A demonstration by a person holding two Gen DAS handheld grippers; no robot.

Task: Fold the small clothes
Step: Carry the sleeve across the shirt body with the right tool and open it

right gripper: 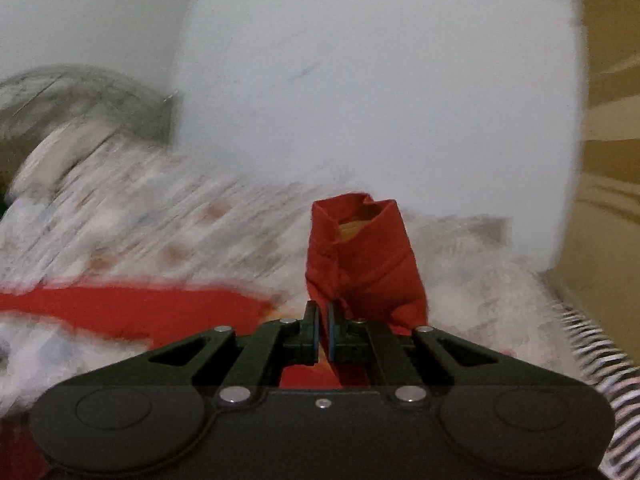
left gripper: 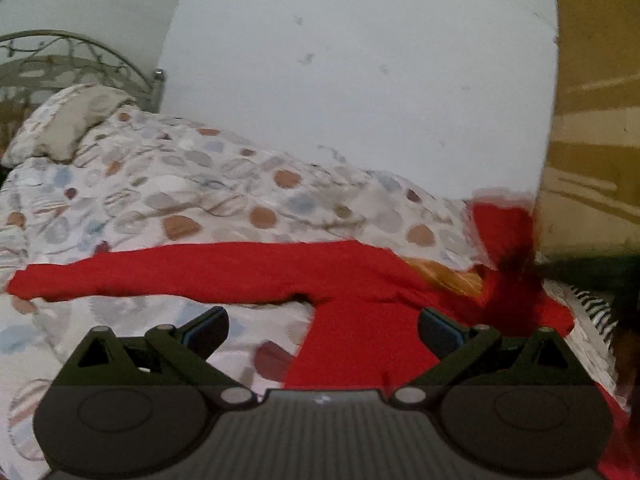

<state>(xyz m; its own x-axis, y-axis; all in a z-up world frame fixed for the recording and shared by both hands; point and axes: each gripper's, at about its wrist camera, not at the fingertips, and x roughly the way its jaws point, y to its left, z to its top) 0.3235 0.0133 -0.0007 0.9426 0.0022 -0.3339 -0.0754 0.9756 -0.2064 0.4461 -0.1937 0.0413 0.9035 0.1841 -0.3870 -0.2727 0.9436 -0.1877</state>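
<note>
Here, on a bed spread with a spotted quilt (left gripper: 192, 184), a small red garment (left gripper: 224, 272) lies partway through folding, and everything else can be placed from it. To its left, one long sleeve stretches flat across the quilt toward the pillow (left gripper: 68, 120) and metal headboard (left gripper: 76, 56). Just this side of the garment's body, the left gripper (left gripper: 322, 330) hovers with its fingers spread wide and nothing between them, the red cloth's lower part lying under the gap. To the right of the body, the right gripper (right gripper: 322, 334) has its fingers pinched nearly together on a bunch of the red cloth, which stands up in front of it as a lifted, crumpled sleeve end showing a yellowish lining; the blur in that view suggests the hand is moving. Beyond the garment's right edge sit a striped cloth (left gripper: 592, 308) and a brown wooden panel (left gripper: 596, 120). The step in hand looks like carrying the right sleeve over the body; the next move calls for laying it flat across the chest, while the open left gripper pins or takes the left sleeve.
</note>
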